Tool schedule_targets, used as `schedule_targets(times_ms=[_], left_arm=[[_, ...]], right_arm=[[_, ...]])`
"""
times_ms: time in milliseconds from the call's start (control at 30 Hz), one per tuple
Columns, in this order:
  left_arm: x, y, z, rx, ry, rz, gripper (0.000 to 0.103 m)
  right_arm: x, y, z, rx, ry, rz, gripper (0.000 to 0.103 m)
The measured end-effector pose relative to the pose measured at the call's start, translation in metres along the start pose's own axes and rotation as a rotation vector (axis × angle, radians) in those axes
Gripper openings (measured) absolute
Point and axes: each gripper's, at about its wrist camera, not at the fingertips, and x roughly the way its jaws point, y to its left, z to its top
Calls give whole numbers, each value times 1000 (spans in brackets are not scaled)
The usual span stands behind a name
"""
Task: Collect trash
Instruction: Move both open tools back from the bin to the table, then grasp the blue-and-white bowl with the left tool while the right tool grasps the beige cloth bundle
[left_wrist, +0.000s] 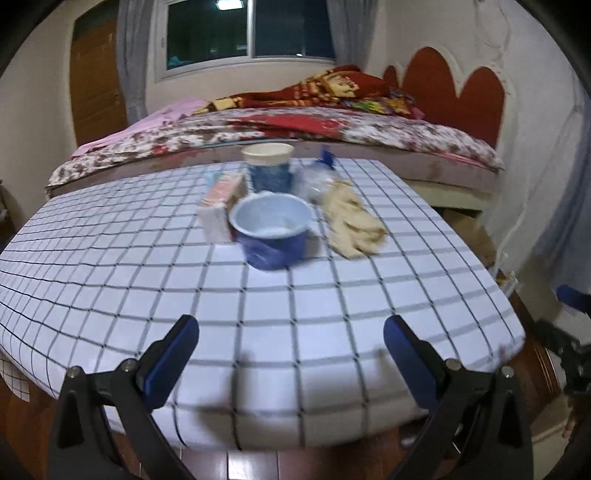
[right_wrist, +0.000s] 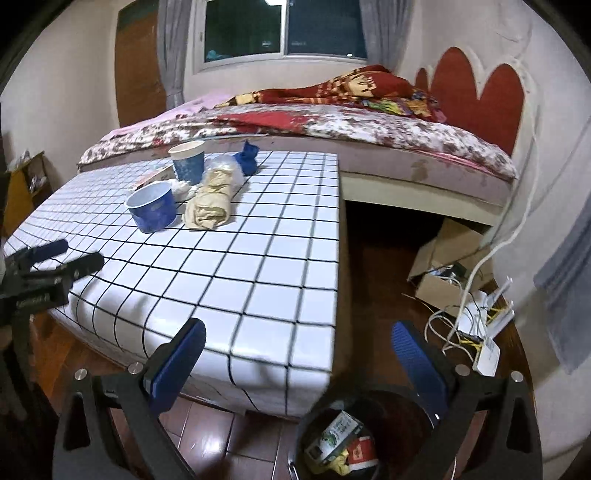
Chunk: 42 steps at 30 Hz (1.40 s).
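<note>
Step, by my reading: between pickups, bin part-filled, next item not yet taken.
Left claw (left_wrist: 291, 354) wide open, empty, over near edge of checked surface (left_wrist: 332, 314).
Right claw (right_wrist: 299, 365) wide open, empty, above dark round bin (right_wrist: 334, 443) on floor.
Trash clustered at far end: blue bowl (left_wrist: 273, 230), rigid, round; paper cup (left_wrist: 269, 166); crumpled beige wad (left_wrist: 352, 221), soft; clear plastic wrap (left_wrist: 312, 181); small carton (left_wrist: 221, 203).
Next: reach forward, close on bowl rim.

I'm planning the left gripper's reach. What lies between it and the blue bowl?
Only bare checked tablecloth, seen in the left wrist view: nothing sits between the open left gripper and the blue bowl.
</note>
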Motion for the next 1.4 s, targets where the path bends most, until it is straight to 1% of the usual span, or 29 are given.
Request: schedule_targets(times_ms=[67, 167, 233, 333, 467, 600, 633, 700, 733, 833, 933, 1067, 1233, 1267, 1300, 1333, 1367, 1400], left_arm=[[8, 6, 5, -13, -5, 4, 101], [25, 13, 16, -30, 3, 20, 100], [36, 17, 23, -57, 5, 14, 100], [52, 17, 31, -69, 13, 10, 100], [72, 13, 39, -62, 25, 7, 100], [88, 16, 48, -82, 40, 7, 98], [91, 17, 50, -86, 45, 3, 95], [97, 21, 52, -96, 55, -13, 84], [100, 23, 52, -97, 61, -32, 77], [95, 27, 50, -99, 37, -43, 76], [89, 31, 48, -84, 27, -35, 76], [84, 41, 42, -74, 36, -22, 76], [84, 46, 41, -66, 49, -16, 76], [84, 46, 40, -64, 50, -16, 76], [85, 47, 40, -61, 51, -16, 76], [84, 47, 40, -57, 51, -17, 76], [84, 46, 40, -55, 52, -19, 76], [83, 45, 40, -54, 52, -23, 76]], right_arm=[[9, 3, 8, -6, 7, 13, 102], [28, 5, 24, -12, 32, 4, 102], [38, 3, 33, -7, 44, -1, 102], [54, 2, 43, -7, 58, 0, 102], [74, 4, 53, -21, 80, 7, 102], [90, 9, 57, -39, 102, 21, 102], [94, 11, 57, -43, 108, 25, 102], [103, 15, 61, -47, 118, 38, 102], [107, 18, 63, -50, 121, 45, 102], [118, 29, 71, -60, 126, 72, 102], [128, 43, 79, -72, 132, 102, 102], [145, 63, 89, -76, 140, 149, 102], [170, 78, 110, -23, 149, 198, 102], [174, 81, 113, -19, 154, 199, 100], [180, 84, 115, -18, 166, 199, 97], [185, 86, 116, -21, 181, 197, 81], [189, 88, 114, -28, 201, 188, 51], [185, 92, 114, -62, 181, 148, 34]])
